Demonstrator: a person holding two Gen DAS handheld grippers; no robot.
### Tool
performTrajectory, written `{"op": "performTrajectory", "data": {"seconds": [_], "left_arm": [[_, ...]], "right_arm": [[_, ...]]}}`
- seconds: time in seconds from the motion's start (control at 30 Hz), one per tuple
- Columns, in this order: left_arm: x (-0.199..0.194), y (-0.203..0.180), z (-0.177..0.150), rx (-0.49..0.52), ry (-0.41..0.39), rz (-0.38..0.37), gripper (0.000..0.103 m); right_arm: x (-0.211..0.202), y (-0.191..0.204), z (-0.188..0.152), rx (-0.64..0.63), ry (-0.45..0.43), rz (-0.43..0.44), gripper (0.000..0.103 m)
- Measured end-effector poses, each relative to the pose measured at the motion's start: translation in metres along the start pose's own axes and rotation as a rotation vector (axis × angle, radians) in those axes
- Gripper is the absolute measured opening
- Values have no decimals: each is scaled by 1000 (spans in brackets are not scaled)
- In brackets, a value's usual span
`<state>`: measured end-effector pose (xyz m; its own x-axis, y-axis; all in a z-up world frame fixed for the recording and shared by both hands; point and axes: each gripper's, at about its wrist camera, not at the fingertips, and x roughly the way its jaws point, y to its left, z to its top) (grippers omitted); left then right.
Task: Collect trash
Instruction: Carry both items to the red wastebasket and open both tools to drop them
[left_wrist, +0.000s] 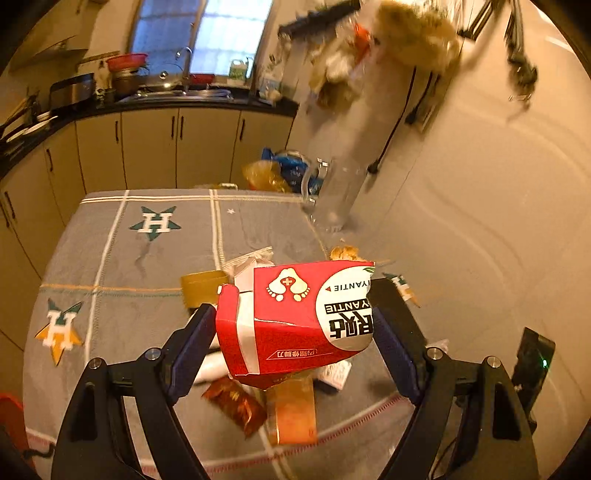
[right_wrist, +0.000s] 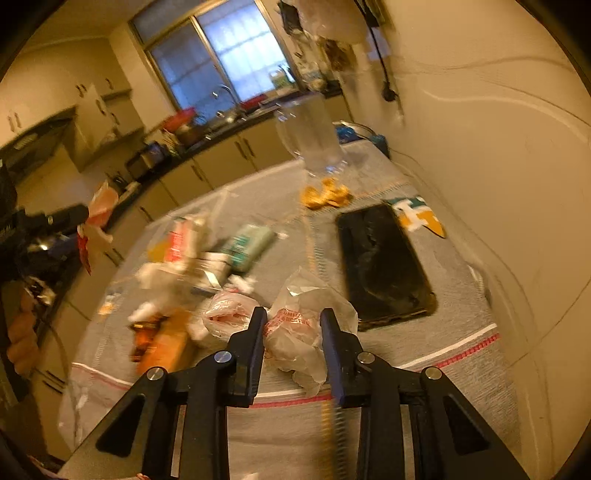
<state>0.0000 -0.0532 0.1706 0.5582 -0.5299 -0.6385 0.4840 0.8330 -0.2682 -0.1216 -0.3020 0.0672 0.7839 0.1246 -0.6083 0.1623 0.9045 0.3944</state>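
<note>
My left gripper (left_wrist: 293, 301) is shut on a red and white cardboard box (left_wrist: 291, 332), which it holds tilted above the grey tablecloth (left_wrist: 147, 258). Beneath it lie an orange packet (left_wrist: 291, 410), a reddish-brown snack wrapper (left_wrist: 236, 404) and a brown cardboard piece (left_wrist: 203, 288). My right gripper (right_wrist: 293, 314) is shut on a crumpled white paper wrapper (right_wrist: 295, 339) with red print, low over the table's near edge. A thin plastic bag (right_wrist: 225, 317) lies just left of it. More litter (right_wrist: 177, 266) and a teal packet (right_wrist: 247, 243) lie further back, blurred.
A black phone (right_wrist: 384, 266) lies right of the wrapper, with orange peel (right_wrist: 325, 195) and a clear glass jar (right_wrist: 314, 136) behind it. The wall runs along the table's right side. Kitchen cabinets and a sink counter (left_wrist: 166, 96) stand beyond. A hand (right_wrist: 22, 332) shows at far left.
</note>
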Motion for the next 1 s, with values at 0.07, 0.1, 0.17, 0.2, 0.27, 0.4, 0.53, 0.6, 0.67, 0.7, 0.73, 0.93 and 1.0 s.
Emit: {"op": "performTrajectory", "data": {"seconds": [0.07,0.1,0.17,0.2,0.27,0.4,0.53,0.6,0.67,0.7,0.73,0.93,1.0], "left_arm": [[-21,6,-9,-13,-26,-4,84],[-32,11,-14,-21,-39,-3,84],[-54,22,-27,-43,-65,1,84],[-61,27,-32,-54,-75,4,84],[-80,40,-45,-80,-97,21,84],[-118,72,-73,-115,-154,135,84],[-155,120,-103,-184,-190,295,84],[-174,151,-123,-250,-202,367,84],[-191,183,-143,-323,-210,429,84],[-199,201,-153,-368,-211,459,84],[-205,219,-162,-408,-210,485,84],[-217,302,-216,-571,-184,636,84],[-216,327,-228,-607,-169,657,84]], "right_arm": [[-8,7,0,10,-9,86,32],[-12,10,-1,17,-9,125,32],[-16,18,-2,20,-4,181,32],[-17,23,-3,19,1,206,32],[-20,32,-7,9,8,228,32],[-20,60,-14,-46,29,238,32],[-12,95,-23,-107,69,270,32],[-2,121,-29,-147,100,298,32],[11,150,-35,-194,140,327,32],[20,168,-39,-221,164,342,32],[26,180,-43,-240,182,354,32],[79,289,-72,-375,313,442,32],[98,326,-81,-421,340,464,32]]}}
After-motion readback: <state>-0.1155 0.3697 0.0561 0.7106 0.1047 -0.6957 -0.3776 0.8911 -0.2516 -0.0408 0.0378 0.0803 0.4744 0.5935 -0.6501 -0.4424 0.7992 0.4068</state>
